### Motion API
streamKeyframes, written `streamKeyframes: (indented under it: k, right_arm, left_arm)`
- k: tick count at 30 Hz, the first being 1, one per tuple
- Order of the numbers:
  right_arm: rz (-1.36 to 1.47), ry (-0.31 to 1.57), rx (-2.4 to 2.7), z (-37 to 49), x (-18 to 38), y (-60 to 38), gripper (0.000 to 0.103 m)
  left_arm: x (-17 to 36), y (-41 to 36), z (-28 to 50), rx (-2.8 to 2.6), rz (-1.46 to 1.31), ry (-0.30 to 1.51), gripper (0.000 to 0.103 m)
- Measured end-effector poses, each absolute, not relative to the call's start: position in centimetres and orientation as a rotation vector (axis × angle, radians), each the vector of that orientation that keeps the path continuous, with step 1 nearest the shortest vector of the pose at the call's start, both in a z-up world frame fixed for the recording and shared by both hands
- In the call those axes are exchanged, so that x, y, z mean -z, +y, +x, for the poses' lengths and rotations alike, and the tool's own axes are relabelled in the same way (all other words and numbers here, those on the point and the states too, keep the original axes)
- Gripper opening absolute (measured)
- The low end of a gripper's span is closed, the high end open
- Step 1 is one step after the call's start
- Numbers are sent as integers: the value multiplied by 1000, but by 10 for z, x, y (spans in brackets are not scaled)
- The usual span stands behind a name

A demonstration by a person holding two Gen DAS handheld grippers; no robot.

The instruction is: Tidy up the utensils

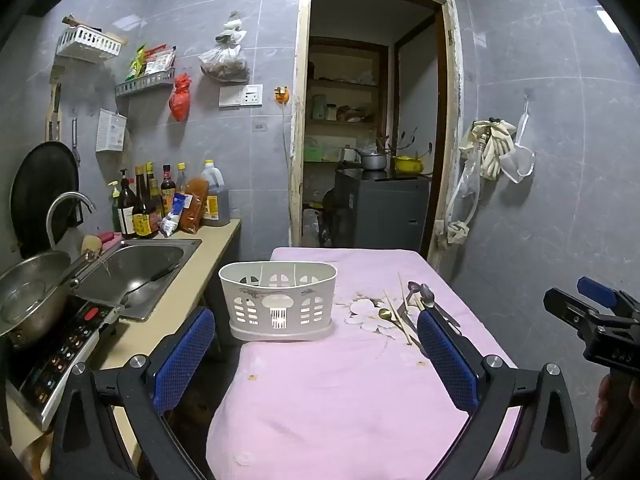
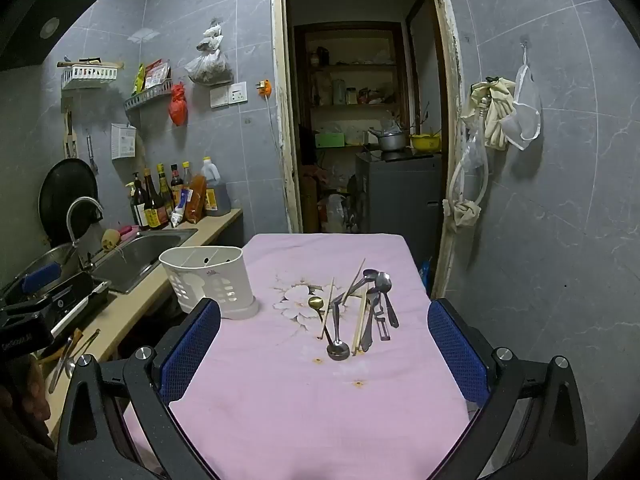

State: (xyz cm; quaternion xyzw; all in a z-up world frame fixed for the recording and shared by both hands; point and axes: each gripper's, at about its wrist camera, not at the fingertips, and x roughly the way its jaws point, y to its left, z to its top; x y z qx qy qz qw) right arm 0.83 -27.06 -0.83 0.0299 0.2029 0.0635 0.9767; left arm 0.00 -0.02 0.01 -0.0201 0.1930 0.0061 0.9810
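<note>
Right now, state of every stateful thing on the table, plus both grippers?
left gripper: open, empty, above the near table edge
right gripper: open, empty, facing the utensils
utensil caddy: upright on the pink cloth, no utensils visible inside
spoons: lying loose in a pile, none sorted
chopsticks: lying flat, scattered among the spoons
gold spoon: lying flat, bowl toward the caddy
faucet: no water visible

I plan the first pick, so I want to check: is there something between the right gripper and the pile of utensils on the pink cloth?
Nothing visible. The right gripper is open, and only bare pink cloth lies between it and the utensils. The white caddy stands off to the left.
</note>
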Motion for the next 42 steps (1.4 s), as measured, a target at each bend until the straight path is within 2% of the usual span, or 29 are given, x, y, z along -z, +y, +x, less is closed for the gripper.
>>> streamKeyframes:
  k: [42]
  right_arm:
    - [44,414,-127,8,11,-270,102]
  left_arm:
    - [0,0,0,-8,-45,390,102]
